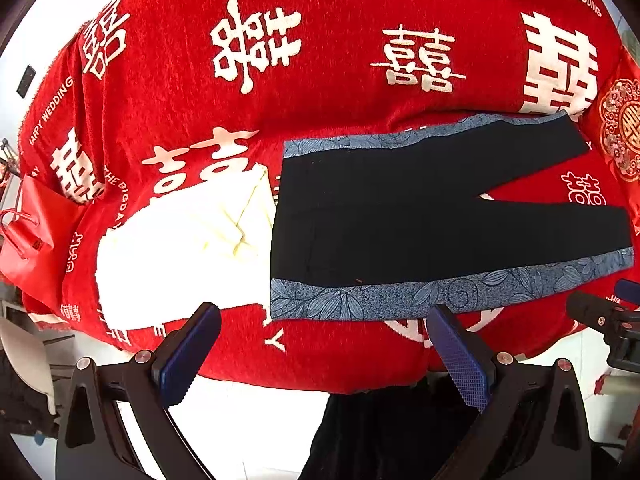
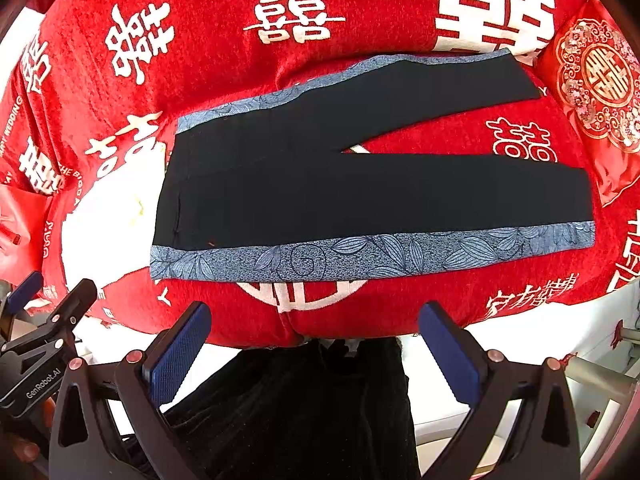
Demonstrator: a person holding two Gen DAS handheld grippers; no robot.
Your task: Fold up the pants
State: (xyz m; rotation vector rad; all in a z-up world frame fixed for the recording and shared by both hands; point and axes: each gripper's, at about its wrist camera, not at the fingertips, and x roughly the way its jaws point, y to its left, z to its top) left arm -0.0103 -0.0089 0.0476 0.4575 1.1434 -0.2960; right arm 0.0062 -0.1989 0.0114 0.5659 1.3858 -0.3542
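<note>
Pants [image 2: 360, 184], dark with blue leaf-print stripes, lie flat on fuzzy red blanket [image 2: 224, 80]; both grippers gape empty.

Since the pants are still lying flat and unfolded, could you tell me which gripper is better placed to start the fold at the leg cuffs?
Probably the right gripper: open, facing the pants mid-length, nearer the cuffs. The left gripper, also open, faces the waistband.
</note>
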